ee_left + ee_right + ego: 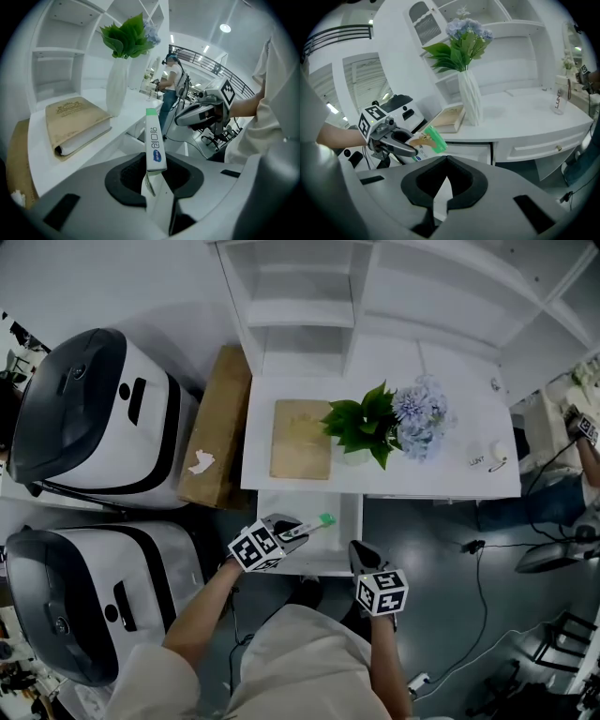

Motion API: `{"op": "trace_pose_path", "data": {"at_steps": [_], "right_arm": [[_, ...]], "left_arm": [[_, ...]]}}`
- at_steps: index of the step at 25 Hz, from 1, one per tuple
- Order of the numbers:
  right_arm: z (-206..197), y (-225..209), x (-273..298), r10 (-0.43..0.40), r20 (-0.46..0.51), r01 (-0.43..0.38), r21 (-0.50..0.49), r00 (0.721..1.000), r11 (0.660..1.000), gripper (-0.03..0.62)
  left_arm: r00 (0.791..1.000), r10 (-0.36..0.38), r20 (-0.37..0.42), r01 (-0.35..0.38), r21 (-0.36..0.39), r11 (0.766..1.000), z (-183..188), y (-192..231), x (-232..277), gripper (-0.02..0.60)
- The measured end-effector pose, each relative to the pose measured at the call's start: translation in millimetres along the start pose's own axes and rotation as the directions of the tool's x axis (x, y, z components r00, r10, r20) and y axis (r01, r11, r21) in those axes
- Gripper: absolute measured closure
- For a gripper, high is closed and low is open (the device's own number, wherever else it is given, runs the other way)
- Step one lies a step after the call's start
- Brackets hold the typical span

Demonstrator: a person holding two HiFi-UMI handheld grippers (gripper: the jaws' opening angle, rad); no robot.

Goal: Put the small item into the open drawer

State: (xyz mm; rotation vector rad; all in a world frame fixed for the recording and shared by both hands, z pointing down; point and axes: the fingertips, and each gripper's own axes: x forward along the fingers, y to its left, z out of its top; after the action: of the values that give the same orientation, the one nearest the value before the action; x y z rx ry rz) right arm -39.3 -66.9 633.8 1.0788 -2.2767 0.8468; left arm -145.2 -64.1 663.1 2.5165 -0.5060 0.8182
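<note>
1. The left gripper point(296, 530) is closed on a small box point(316, 523), a flat white carton with a green end. The carton is pinched at its near end between the two jaws, so most of its length projects ahead of the tips.
2. This end-on pinch is judged to be chosen so that the free green end can be led into the opening first, with the jaws kept clear of the furniture.
3. The box is held over the open drawer point(333, 557), which lies just ahead of and below the jaws. It is not yet laid inside, so the release is judged to be left to do.
4. The left forearm point(201, 617) is stretched forward and inward from the person's left. The gripper's marker cube is turned upward and the tool is angled toward the drawer's middle.
5. The right gripper point(358, 553) is held just to the right of the left one, near the drawer's front right corner. Its jaws are brought together with nothing between them. It is judged to be parked there so the drawer mouth is left free.
6. The right arm is kept bent and close to the body, with its tool set slightly further back than the left.
7. Beyond the drawer, a desk top point(450, 474) is seen, on which a book point(300, 439) and a vase of flowers point(384, 423) are set well ahead of both tools.
</note>
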Motion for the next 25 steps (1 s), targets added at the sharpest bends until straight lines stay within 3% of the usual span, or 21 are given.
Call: {"op": "trace_pose_path", "data": {"at_steps": [5, 11, 19, 25], "right_arm": [[-6, -11, -7, -0.022, -0.014, 0.023, 0.011, 1.0, 1.0, 0.569], [-15, -16, 6, -0.027, -0.032, 0.029, 0.048, 0.999, 0.998, 0.569], [-35, -21, -2, -0.048, -0.075, 0.057, 0.112, 0.996, 0.992, 0.569], [-47, -31, -12, -0.1, -0.081, 0.112, 0.162, 0.992, 0.98, 0.569]], "left_arm": [[0.996, -0.067, -0.051, 0.068, 0.011, 0.998, -8, 4, 17, 0.477], [0.985, -0.088, -0.149, 0.091, 0.014, 0.996, -34, 26, 20, 0.476], [0.964, -0.163, -0.211, 0.157, -0.044, 0.987, -61, 29, 47, 0.476], [0.931, -0.215, -0.297, 0.21, -0.049, 0.977, -84, 28, 75, 0.476]]}}
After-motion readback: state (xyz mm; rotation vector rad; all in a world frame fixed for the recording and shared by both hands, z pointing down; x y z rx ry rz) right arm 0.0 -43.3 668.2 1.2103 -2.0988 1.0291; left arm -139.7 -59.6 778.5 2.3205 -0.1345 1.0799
